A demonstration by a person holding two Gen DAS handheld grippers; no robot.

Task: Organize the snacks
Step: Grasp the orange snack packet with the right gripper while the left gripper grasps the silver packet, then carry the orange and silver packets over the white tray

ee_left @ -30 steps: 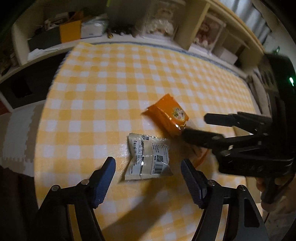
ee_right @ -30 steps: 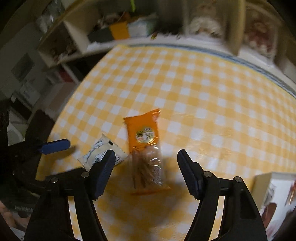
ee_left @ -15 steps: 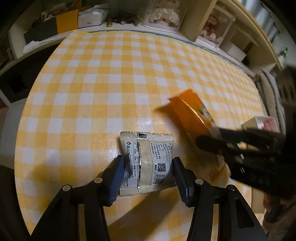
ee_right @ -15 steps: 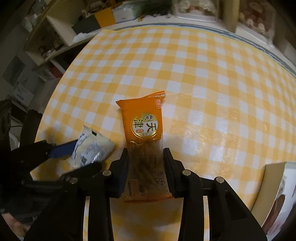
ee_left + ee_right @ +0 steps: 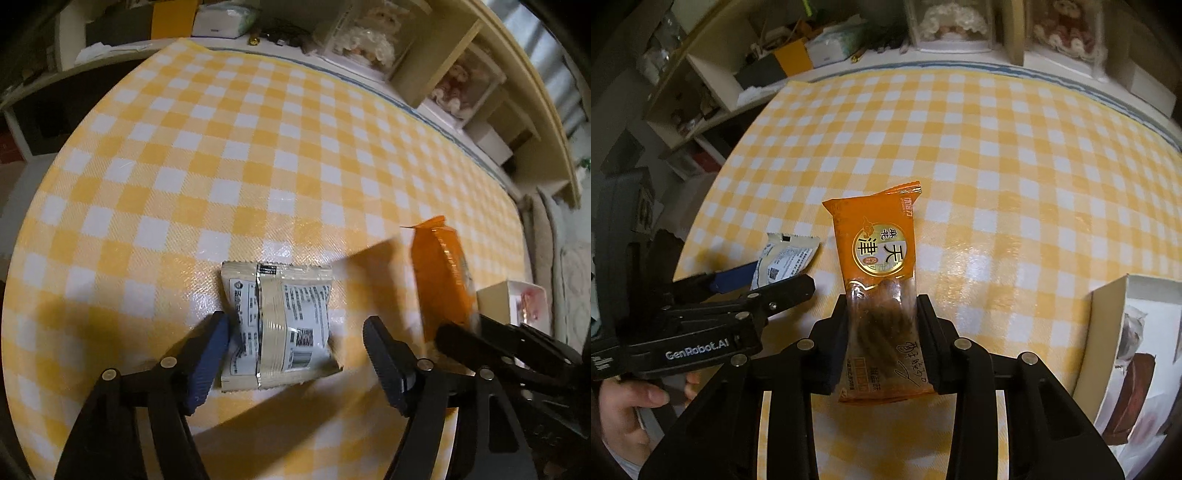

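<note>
A round table [image 5: 229, 155] under a yellow-and-white checked cloth fills both views, ringed by cluttered cream shelves [image 5: 476, 77] holding dolls in clear cases. An open box [image 5: 1137, 354] sits at the table's right edge. The right hand-held gripper [image 5: 882, 325] is clenched on the orange snack packet [image 5: 875, 254]. The left hand-held gripper [image 5: 295, 354] is opening astride the white snack packet [image 5: 280, 321], which lies flat on the cloth, its right pad clear.
</note>
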